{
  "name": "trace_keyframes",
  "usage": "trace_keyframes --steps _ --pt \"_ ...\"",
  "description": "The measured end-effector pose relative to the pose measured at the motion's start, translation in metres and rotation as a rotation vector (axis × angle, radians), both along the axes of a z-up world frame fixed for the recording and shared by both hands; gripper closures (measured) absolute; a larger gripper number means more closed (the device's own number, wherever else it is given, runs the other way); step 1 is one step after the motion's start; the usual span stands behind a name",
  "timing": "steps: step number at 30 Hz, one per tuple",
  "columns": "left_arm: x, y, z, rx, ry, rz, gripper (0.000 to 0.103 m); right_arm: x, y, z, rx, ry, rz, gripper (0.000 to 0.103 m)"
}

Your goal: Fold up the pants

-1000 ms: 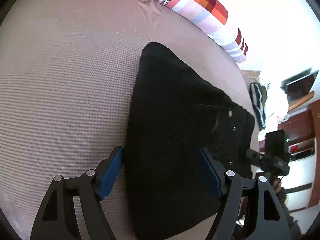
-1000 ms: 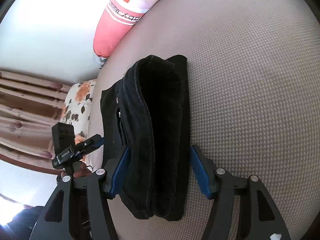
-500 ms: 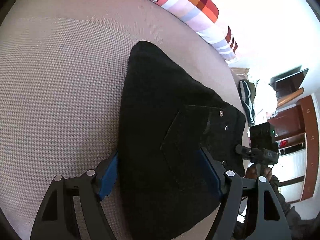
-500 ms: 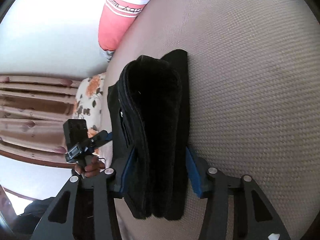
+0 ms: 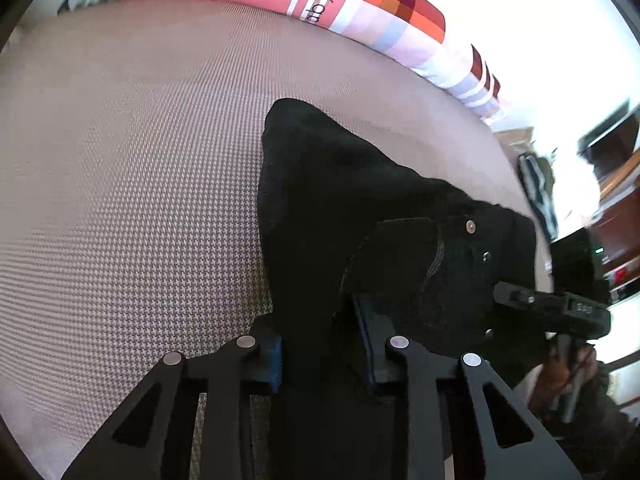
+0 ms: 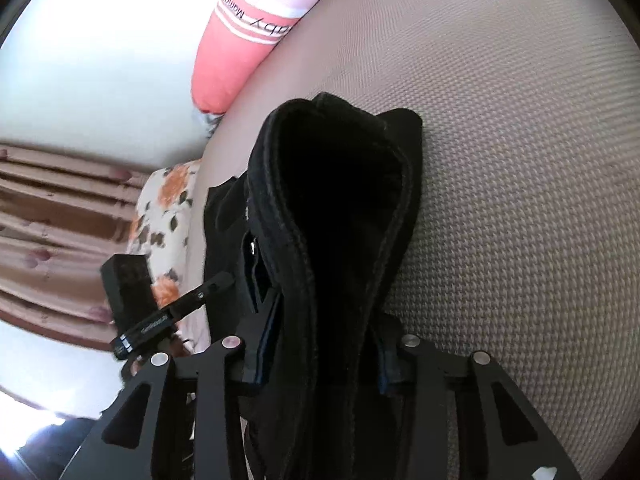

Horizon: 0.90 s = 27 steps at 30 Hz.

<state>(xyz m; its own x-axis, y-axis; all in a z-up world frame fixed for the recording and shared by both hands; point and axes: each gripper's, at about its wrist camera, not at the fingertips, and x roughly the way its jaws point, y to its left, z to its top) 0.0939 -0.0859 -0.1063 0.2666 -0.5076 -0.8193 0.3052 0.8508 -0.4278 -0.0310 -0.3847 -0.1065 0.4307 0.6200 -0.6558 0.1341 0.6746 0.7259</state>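
Pants (image 5: 360, 208), black and folded into a thick bundle, lie on the beige woven bed cover (image 5: 132, 184), short of the pink patterned pillow (image 5: 360, 12) at its far edge. Left gripper (image 5: 320, 344) is closing, its blue pads pinching one near fold. Right gripper (image 6: 320, 356) is closing too, with the stacked layers pressed between its pads.
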Motion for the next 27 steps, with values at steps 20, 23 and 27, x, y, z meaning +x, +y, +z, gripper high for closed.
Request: trace_keyframes --steps 20,23,27 --pt "-0.014 -0.013 0.014 0.096 -0.077 -0.02 0.087 -0.012 0.037 0.039 -0.234 0.024 -0.075 0.072" --pt "-0.017 -0.011 0.019 0.096 -0.084 -0.027 0.088 -0.014 0.04 0.044 -0.228 0.02 -0.072 0.074" --pt "-0.019 -0.007 0.027 0.1 -0.103 -0.026 0.088 -0.01 0.049 0.049 -0.236 0.016 -0.049 0.075"
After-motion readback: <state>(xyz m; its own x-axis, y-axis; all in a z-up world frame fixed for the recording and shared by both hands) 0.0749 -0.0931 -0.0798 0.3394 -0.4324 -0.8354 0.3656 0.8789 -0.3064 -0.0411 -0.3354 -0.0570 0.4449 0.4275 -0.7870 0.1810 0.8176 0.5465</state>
